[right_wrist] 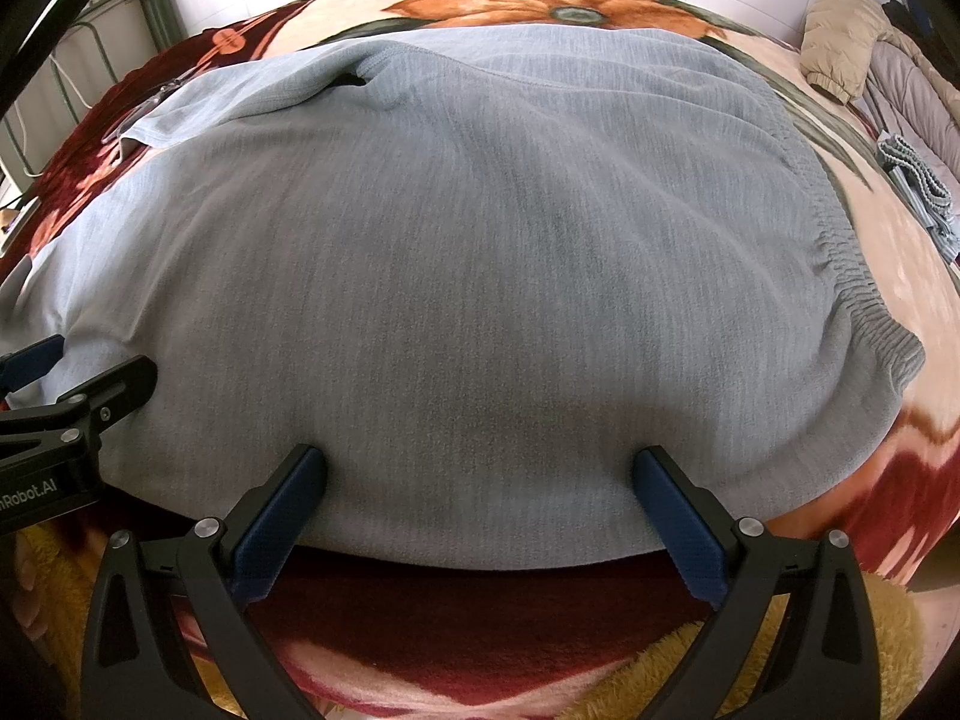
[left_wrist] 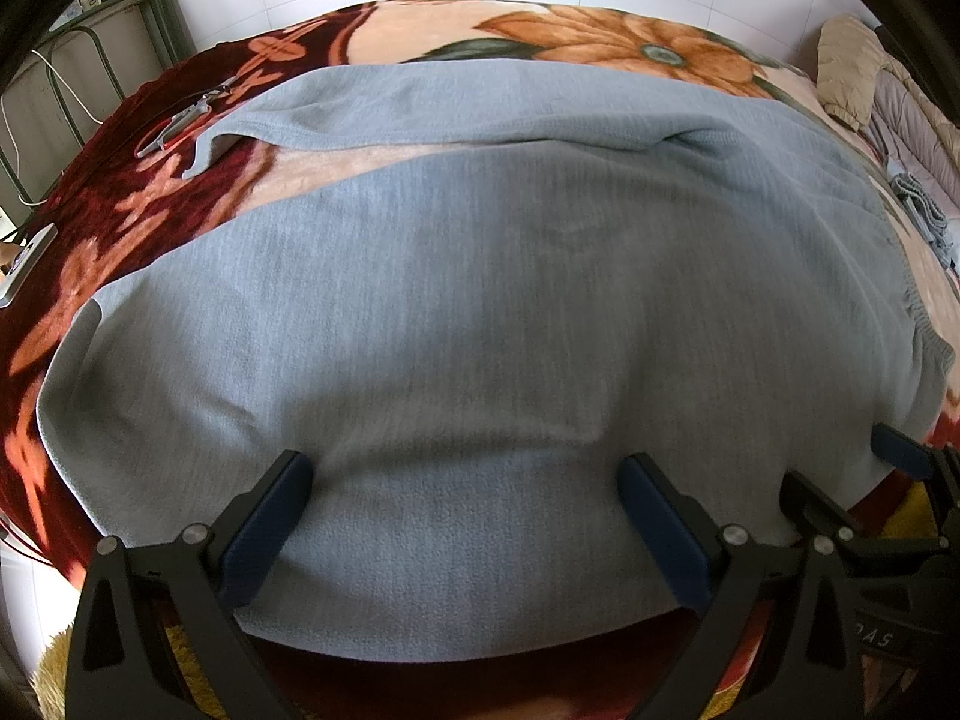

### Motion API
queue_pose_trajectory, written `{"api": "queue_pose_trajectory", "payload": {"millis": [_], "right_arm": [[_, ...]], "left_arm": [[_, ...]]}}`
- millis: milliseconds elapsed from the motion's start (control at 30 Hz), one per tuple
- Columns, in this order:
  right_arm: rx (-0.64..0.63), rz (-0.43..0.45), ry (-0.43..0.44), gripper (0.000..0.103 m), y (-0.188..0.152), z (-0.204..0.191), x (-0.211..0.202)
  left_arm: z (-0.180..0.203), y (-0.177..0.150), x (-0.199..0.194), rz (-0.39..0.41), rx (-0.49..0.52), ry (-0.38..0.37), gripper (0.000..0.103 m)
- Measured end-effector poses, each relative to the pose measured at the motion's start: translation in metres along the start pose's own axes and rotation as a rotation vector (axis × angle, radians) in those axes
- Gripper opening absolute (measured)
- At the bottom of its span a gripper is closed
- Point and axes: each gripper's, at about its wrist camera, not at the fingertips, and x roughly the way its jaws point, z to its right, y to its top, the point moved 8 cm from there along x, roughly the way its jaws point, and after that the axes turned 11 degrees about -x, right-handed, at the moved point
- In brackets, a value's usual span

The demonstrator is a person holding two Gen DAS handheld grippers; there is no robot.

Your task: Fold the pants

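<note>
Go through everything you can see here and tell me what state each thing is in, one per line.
Grey fleece pants: spread flat, legs apart, unfolded.
Floral plush blanket: laid out under pants.
Left gripper: open over near edge.
Right gripper: open over near edge.
Beige puffer jacket: crumpled.

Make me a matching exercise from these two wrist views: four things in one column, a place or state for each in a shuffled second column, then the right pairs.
1. grey pants
2. elastic waistband
3. left gripper
4. puffy beige jacket

A. far right of the bed
B. open at the near edge of the pants
C. spread flat on the floral blanket
D. gathered at the pants' right end

Pairs: 1-C, 2-D, 3-B, 4-A
</note>
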Motion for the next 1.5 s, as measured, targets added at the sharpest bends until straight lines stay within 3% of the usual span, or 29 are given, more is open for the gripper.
{"api": "queue_pose_trajectory", "payload": {"millis": [600, 867, 967, 1167, 1500], "right_arm": [[0.012, -0.018, 0.011, 0.103, 0.001, 0.001, -0.002], [0.092, -0.047, 0.179, 0.100, 0.012, 0.018, -0.019], [0.136, -0.014, 0.196, 0.100, 0.029, 0.041, -0.032], [0.140, 0.050, 0.098, 0.100, 0.068, 0.102, -0.048], [0.218, 0.116, -0.008, 0.100, 0.128, 0.206, -0.035]], "left_arm": [[-0.005, 0.005, 0.000, -0.005, -0.008, -0.013, 0.103], [-0.009, 0.017, -0.017, -0.022, -0.033, -0.055, 0.102], [-0.006, 0.028, -0.028, 0.010, -0.023, -0.062, 0.102], [-0.006, 0.064, -0.035, 0.055, -0.043, -0.068, 0.102], [-0.005, 0.114, -0.002, 0.058, -0.087, -0.053, 0.102]]}}
